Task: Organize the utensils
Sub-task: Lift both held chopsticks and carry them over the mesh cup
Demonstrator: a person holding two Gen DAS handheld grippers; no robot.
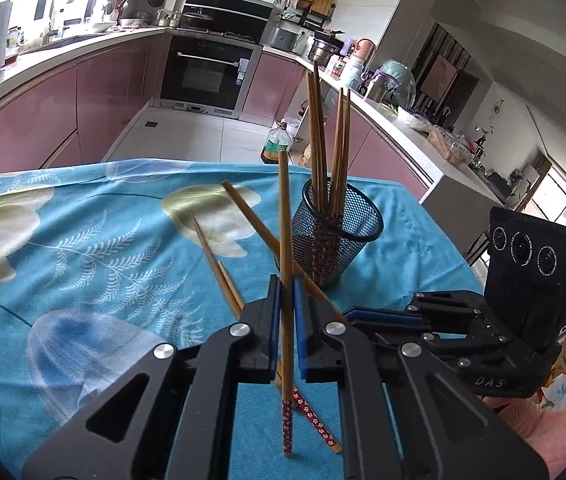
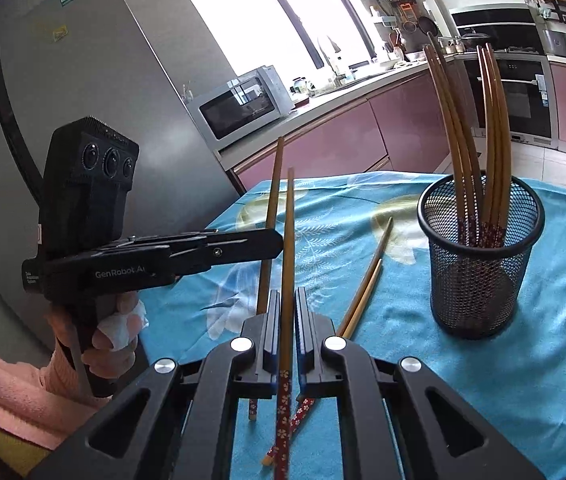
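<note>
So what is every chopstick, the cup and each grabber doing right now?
Left gripper: shut on a chopstick.
Left chopstick: held upright, off the cloth.
Right gripper: shut on a chopstick.
Right chopstick: held, pointing forward along the fingers.
Mesh cup: upright on the blue cloth, holding several chopsticks.
Chopsticks in cup: standing, leaning on the rim.
Loose chopsticks: lying flat on the cloth.

Mesh cup (image 2: 479, 256) stands on the bench (image 2: 543, 360) at 2 o'clock from the right claw (image 2: 288, 312), chopsticks in cup (image 2: 491, 140) upright inside. Loose chopsticks (image 2: 367, 276) lie on the bench between cup and claw. Left claw (image 2: 271, 244) at 10 o'clock. One chopstick (image 2: 287, 264) stands between the right claw's fingers; another chopstick (image 1: 286, 264) between those of the left claw.
</note>
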